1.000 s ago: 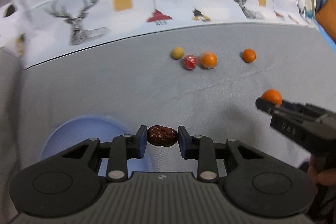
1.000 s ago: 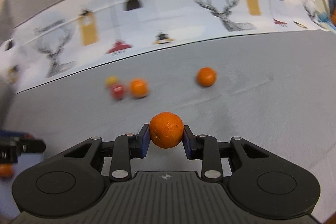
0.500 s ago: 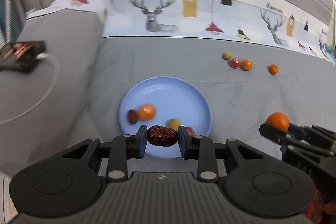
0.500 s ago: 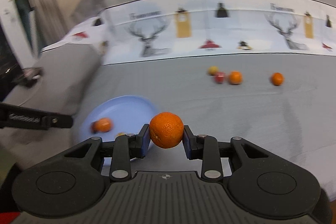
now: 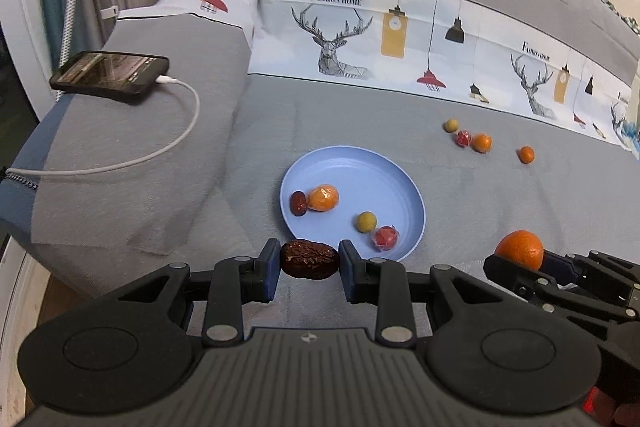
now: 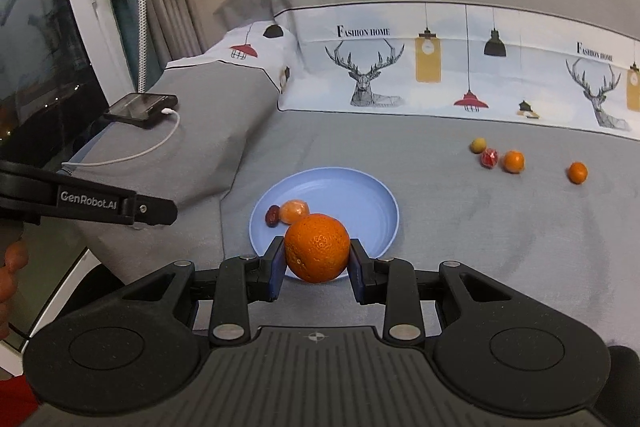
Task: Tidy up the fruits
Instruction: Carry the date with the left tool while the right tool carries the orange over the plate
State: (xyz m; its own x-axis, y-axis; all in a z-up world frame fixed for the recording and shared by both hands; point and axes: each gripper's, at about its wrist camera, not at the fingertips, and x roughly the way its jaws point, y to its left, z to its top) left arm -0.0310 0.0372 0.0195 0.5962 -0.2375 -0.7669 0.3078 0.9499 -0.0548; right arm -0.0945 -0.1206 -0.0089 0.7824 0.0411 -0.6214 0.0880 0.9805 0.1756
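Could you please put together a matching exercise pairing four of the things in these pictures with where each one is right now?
Things:
1. red date
2. large orange
3. wrapped red sweet
4. phone

Places:
A. on the grey pillow, plugged into a white cable
B. between the fingers of the left gripper
C. on the blue plate
D. between the fingers of the right gripper

Pairs: 1-B, 2-D, 3-C, 4-A
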